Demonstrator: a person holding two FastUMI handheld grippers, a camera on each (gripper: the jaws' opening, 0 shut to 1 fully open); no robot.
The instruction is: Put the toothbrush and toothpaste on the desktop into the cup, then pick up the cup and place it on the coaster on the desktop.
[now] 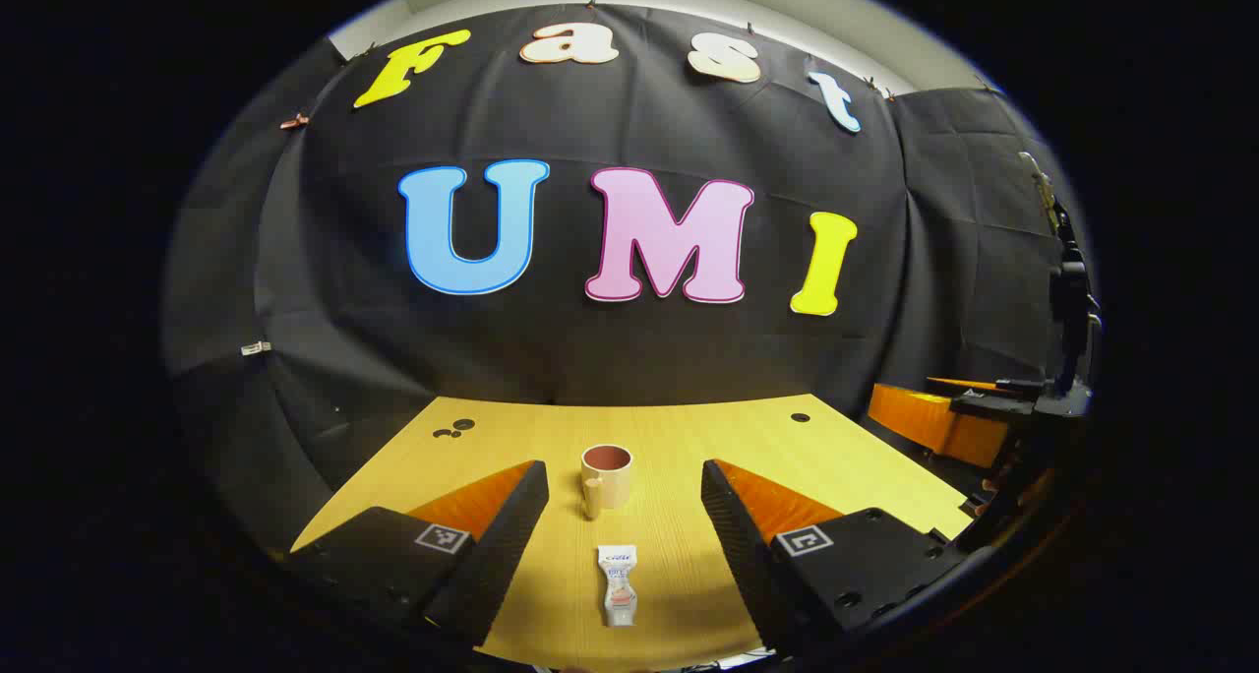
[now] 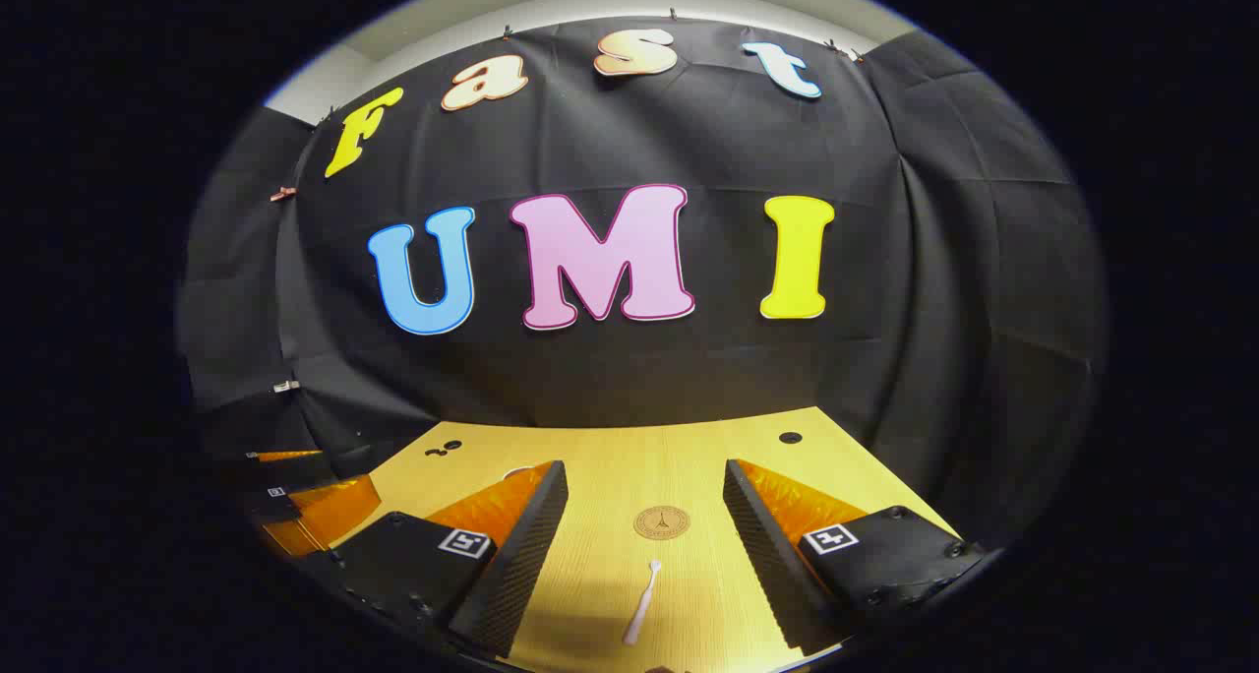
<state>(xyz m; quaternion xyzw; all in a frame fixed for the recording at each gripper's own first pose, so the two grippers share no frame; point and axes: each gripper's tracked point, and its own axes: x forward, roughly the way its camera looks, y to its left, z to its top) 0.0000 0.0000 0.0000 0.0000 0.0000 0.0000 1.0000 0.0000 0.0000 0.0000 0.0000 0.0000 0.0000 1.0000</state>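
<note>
While nothing is yet grasped, both tools spread wide above the wooden desktop (image 1: 689, 437). Left gripper (image 1: 622, 540): released, lined up over the toothpaste (image 1: 619, 584) lying flat between its fingers, cap end nearest, probably for a straight drop and pinch. Beyond, upright and apart from the tube: the cup (image 1: 606, 476), handle toward the camera. Right gripper (image 2: 644, 565): likewise unclenched, framing the toothbrush (image 2: 640, 602) lying on the wood, with the round coaster (image 2: 661, 522) just past it, bare and awaiting the cup.
</note>
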